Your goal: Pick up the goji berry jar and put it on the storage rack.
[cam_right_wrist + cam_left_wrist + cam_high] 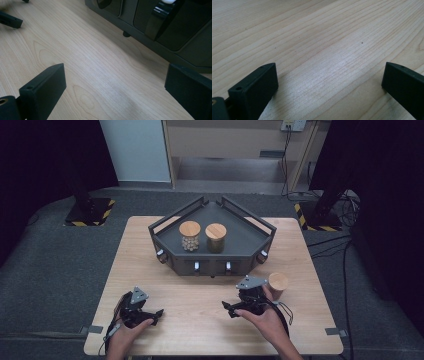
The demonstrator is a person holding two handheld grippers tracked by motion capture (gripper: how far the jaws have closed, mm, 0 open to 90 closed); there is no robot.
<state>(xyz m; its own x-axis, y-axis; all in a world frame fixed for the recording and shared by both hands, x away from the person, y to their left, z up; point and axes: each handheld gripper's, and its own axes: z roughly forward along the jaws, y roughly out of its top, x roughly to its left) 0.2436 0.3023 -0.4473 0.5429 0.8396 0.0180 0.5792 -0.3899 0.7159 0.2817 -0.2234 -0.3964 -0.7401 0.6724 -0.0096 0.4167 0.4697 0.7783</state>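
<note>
1. Two wooden-lidded glass jars (202, 236) already stand in the dark angular tray (250, 240) at twelve o'clock.
2. One wooden-lidded jar (277, 285) remains on the table at three o'clock, just beside my right tongs (231, 307).
3. Both my tongs, left (156, 315) included, are spread and empty.

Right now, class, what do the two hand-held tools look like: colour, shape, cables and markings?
The black left tool and black right tool each carry a grey three-cornered plate on top. Their blocky flat-faced black fingers have small round holes in the upper edge. A dark cable trails back from each. The person's forearms show no sleeves.
</note>
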